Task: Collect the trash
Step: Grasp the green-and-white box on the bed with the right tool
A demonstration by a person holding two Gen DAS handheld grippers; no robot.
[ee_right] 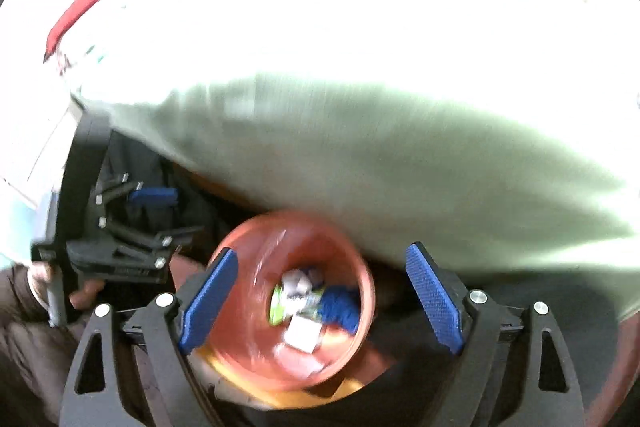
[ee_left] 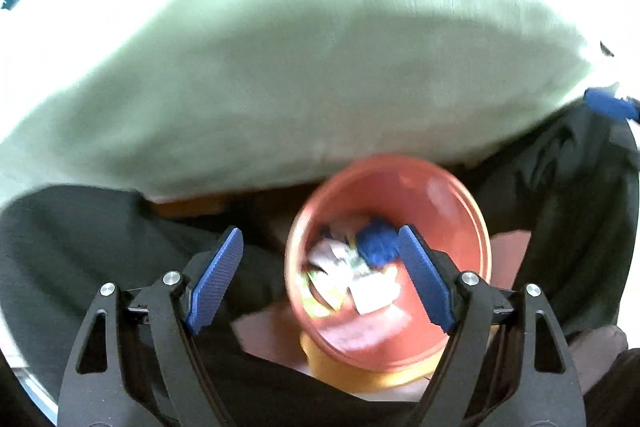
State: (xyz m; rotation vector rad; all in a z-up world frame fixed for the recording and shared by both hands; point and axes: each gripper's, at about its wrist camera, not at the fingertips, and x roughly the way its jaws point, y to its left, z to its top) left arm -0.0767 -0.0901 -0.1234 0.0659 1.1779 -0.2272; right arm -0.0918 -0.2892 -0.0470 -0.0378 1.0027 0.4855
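Both grippers, left (ee_left: pixel 320 267) and right (ee_right: pixel 322 293), hang spread wide and empty over the red bin (ee_left: pixel 460 203), which sits at six o'clock below the green cushion (ee_left: pixel 300 75). Trash (ee_left: pixel 352 271) already lies inside; the blur suggests fast motion, so a careless swing could knock the bin over and spill it.

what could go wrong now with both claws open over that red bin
The red bin sits partly under the table edge, so a claw rising from it may knock the edge. The frames are motion-blurred, suggesting fast movement near the bin; a bump might tip it and spill the wrappers.
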